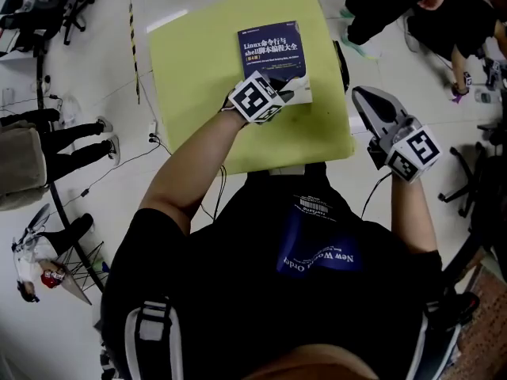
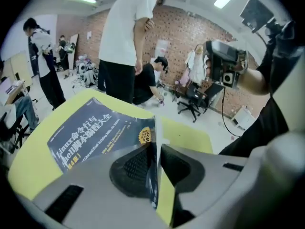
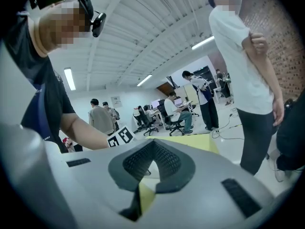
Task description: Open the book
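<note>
Head view: the book (image 1: 273, 54) lies in the upper centre of the frame on a yellow-green table (image 1: 198, 77), slightly turned, its title the right way up for the wearer. Its front cover is dark blue with white title lines mixing Chinese characters with the words "Linux" and "shell", a small orange tag beneath them, and a pale band along the near edge. The left gripper (image 1: 289, 95) reaches in from below onto the book's lower right corner, with its marker cube (image 1: 255, 97) just behind. The right gripper (image 1: 363, 97) sits at the right of the frame, beside the table's right edge and well apart from the book.

In the left gripper view the book (image 2: 90, 132) fills the lower left, with a round gold badge near the corner. The left gripper (image 2: 156, 163) has its jaws pinched together on the thin edge of the front cover, which stands between the dark ribbed pads; yellow-green table surface (image 2: 190, 137) shows to the right of that edge.

In the right gripper view the right gripper (image 3: 153, 149) has its pad tips meeting with nothing between them, and the table (image 3: 190, 142) shows beyond.
</note>
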Demonstrator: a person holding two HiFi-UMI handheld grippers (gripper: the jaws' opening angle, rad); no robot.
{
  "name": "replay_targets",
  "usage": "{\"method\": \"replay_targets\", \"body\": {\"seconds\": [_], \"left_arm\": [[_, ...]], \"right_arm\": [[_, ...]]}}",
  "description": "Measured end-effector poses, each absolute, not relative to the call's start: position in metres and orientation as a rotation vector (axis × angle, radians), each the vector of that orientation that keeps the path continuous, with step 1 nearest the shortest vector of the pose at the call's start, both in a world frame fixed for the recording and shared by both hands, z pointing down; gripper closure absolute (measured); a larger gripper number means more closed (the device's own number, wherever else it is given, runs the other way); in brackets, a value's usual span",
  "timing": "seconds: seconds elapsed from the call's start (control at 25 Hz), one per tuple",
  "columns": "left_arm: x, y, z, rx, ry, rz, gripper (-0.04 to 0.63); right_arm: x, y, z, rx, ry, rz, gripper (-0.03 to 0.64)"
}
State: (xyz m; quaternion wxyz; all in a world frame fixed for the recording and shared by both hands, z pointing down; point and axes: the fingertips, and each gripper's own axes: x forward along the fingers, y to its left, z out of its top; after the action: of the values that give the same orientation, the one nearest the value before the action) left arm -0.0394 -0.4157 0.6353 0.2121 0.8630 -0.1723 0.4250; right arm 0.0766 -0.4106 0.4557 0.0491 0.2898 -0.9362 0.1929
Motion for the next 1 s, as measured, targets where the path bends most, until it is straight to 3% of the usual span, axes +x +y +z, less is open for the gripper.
{"method": "replay_targets", "body": {"seconds": [0.28,0.64,1.0], "left_arm": [[-0.08,-0.417,0.593,2.461,-0.777,0.475,0.529],[-0.183,-0.408,0.572,2.14,-1.065,-0.411,0.528],[-0.326,-0.394,0.597,1.716,-1.346,-0.724,0.528]], "right_arm": [[0.029,-0.415,0.456,0.745,-2.843,0.547,0.63],[-0.039,-0.412,0.468,0.554,-2.789,0.529,0.63],[-0.114,-0.408,0.469,0.42,-2.759,0.508,0.63]]}}
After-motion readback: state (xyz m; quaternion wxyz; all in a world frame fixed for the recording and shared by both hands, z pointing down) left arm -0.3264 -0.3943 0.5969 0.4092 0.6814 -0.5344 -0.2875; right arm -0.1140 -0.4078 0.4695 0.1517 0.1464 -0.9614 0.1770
